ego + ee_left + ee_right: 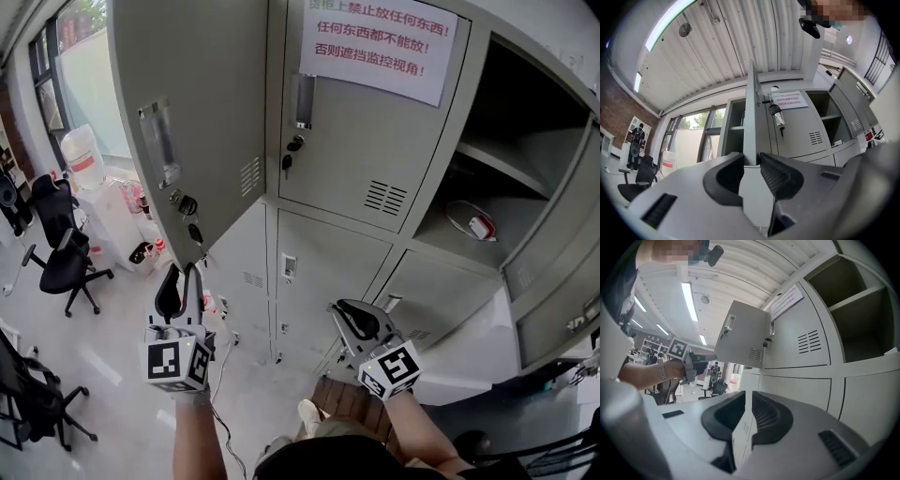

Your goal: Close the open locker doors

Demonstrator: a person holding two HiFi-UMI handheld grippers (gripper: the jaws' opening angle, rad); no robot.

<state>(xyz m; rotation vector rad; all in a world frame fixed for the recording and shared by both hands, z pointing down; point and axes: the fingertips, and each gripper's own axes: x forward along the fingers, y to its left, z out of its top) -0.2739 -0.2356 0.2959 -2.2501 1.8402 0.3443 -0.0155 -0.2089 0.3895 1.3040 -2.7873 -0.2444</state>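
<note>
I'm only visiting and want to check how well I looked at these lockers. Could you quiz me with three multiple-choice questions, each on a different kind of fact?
1. Where is the paper notice stuck?
A. on the upper middle door
B. on the floor
C. inside a lower locker

2. What colour is the print on the paper notice?
A. blue
B. red
C. green

3. How does the upper left door stand?
A. shut flush
B. taken off
C. swung open

Answers:
1 A: the sheet sits high on the closed door between the two open compartments.
2 B: its characters are red on white paper.
3 C: the door stands out from the cabinet, and its lower edge sits between the jaws of the left gripper.
</note>
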